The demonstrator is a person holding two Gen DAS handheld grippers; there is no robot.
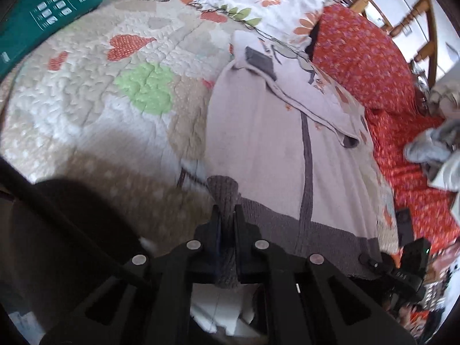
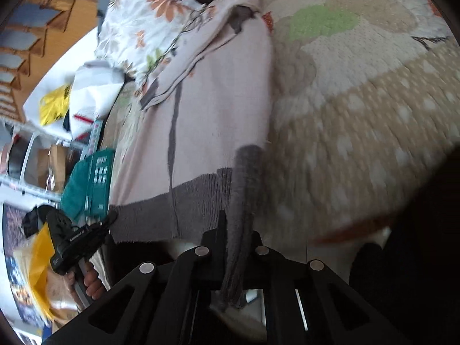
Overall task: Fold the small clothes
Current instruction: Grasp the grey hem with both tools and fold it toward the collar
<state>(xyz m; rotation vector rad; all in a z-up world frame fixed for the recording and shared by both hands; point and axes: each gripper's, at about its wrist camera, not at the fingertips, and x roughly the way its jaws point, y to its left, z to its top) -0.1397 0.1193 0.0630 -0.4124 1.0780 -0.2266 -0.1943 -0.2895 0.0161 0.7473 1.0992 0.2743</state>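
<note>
Left wrist view shows the left gripper (image 1: 227,215) clamped on the grey hem of a pale pink cardigan (image 1: 267,143), which lies stretched over a heart-patterned quilt (image 1: 95,92) on the bed. Its far end is bunched, with 1 sleeve (image 1: 322,109) folded across the body. Beyond it sits a floral pillow (image 1: 267,3), and to the right a red flowered cover (image 1: 365,60) with a heap of grey clothes (image 1: 431,146) on it. A green box (image 1: 46,14) rests at the quilt's far left corner. At the lower right, the right gripper's black body (image 1: 408,264) overlaps the hem's other corner. Right wrist view shows the right gripper (image 2: 238,227) pinched shut on that grey corner, the fabric hanging between its fingers, while a hand (image 2: 92,281) at lower left holds the left gripper (image 2: 109,218) beside a yellow bag (image 2: 37,261) and a wire shelf (image 2: 37,143).
</note>
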